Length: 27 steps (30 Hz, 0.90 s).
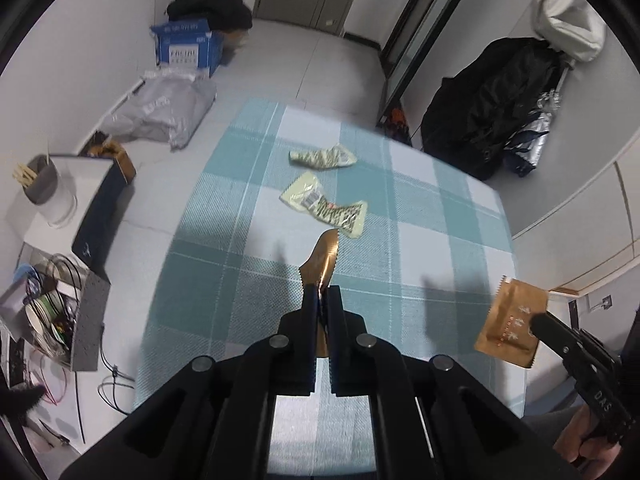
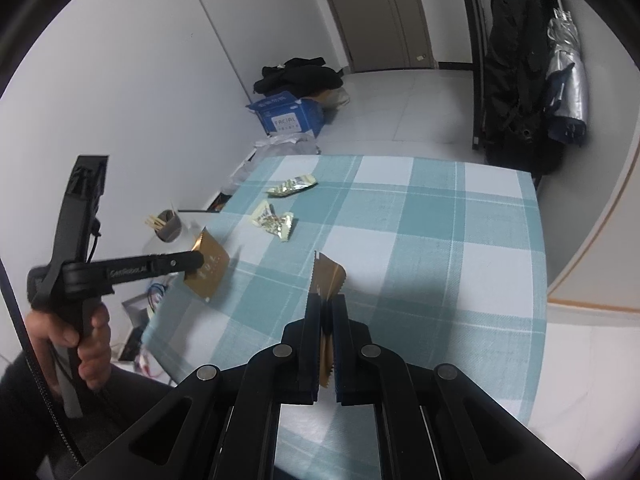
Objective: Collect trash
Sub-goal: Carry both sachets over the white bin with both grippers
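Brown sachets clamped edge-on, one (image 1: pixel 325 258) in left gripper (image 1: pixel 323 294), one (image 2: pixel 326 276) in right gripper (image 2: pixel 327 304), above checked tablecloth (image 1: pixel 420 216). Two pale wrappers (image 1: pixel 324 202) lying ahead, well apart from both.

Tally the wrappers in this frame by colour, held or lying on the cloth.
Brown wrappers, one clamped in each gripper's jaws: 2 (left gripper's wrapper, right gripper's wrapper)
Pale yellow-green wrappers on the checked tablecloth: 2 (far wrapper, near wrapper)
Total: 4
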Motion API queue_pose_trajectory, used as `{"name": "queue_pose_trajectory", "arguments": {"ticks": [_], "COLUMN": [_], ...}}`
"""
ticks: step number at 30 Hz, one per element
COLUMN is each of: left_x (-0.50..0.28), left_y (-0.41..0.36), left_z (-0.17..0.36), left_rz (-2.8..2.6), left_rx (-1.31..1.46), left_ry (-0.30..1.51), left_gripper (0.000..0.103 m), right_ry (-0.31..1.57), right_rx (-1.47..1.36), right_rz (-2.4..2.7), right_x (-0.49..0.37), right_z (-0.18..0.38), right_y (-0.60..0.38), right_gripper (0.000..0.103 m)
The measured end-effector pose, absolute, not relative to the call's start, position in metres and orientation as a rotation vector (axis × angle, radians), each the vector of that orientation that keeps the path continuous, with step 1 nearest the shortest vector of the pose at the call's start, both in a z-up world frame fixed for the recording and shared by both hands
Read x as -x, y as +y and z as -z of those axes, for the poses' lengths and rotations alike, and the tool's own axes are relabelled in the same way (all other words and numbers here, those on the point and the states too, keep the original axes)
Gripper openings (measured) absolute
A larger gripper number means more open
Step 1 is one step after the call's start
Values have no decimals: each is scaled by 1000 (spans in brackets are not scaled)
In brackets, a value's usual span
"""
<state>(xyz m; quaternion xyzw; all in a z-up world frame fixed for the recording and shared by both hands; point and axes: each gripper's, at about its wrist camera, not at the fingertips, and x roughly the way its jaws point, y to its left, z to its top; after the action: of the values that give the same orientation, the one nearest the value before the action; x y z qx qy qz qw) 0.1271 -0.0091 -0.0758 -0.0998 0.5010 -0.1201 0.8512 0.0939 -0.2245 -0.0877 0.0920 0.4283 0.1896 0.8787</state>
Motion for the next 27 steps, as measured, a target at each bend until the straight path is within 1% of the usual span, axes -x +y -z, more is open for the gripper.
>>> {"name": "queue_pose_trajectory", "arguments": {"ticks": [6, 14, 27], "left_x": [-103, -83, -51], "left_y": [-6, -8, -54], "left_z": [41, 4, -60], "left_rz": [291, 360, 468], "left_rx": [174, 188, 118], "left_ry": [953, 886, 724], "left_gripper": [1, 1, 1], "right_ry": [852, 784, 605], "right_rx": [-210, -192, -246], "right_rz": [-405, -416, -375], "right_x": [-78, -55, -16], "right_z": [65, 31, -49], "right_y": [-214, -205, -257], "right_gripper": [4, 4, 4]}}
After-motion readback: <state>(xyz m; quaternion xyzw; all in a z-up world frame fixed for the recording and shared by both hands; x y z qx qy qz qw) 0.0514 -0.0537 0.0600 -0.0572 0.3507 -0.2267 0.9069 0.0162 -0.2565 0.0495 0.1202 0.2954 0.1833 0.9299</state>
